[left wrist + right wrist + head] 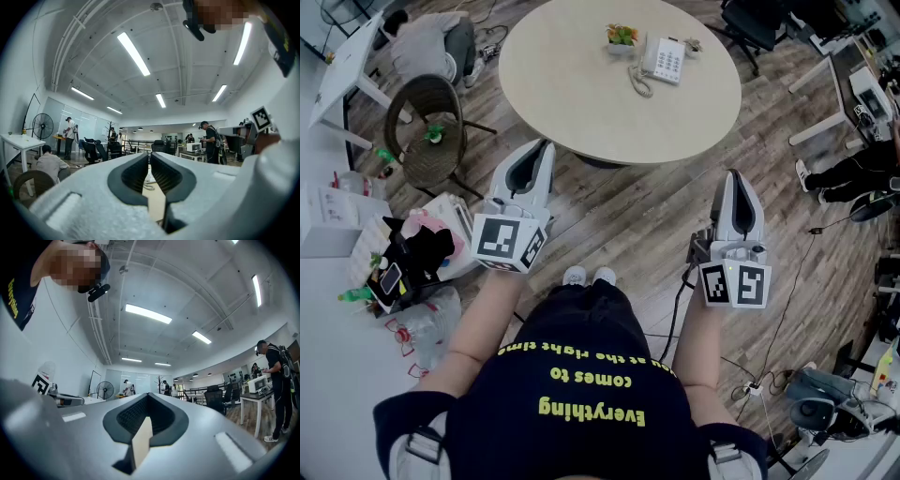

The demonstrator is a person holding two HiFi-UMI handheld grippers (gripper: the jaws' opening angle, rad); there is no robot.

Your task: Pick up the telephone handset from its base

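A white telephone (pixel 662 59) with its handset resting on the base sits at the far side of the round beige table (pixel 581 94), its coiled cord (pixel 638 82) trailing toward me. Both grippers hover over the wooden floor short of the table's near edge, far from the phone. My left gripper (pixel 547 143) (pixel 149 154) is shut and empty; a thin slit between its jaws shows the phone (pixel 150 178) on the tabletop. My right gripper (pixel 733 173) (pixel 147 395) is shut and holds nothing.
A small potted plant (pixel 622 37) stands beside the phone. A wicker chair (pixel 431 127) and a white desk (pixel 352 66) stand at the left, with bags and clutter (pixel 403 262) on the floor. Cables (pixel 787 309) run over the floor at the right, near a seated person's legs (pixel 853 169).
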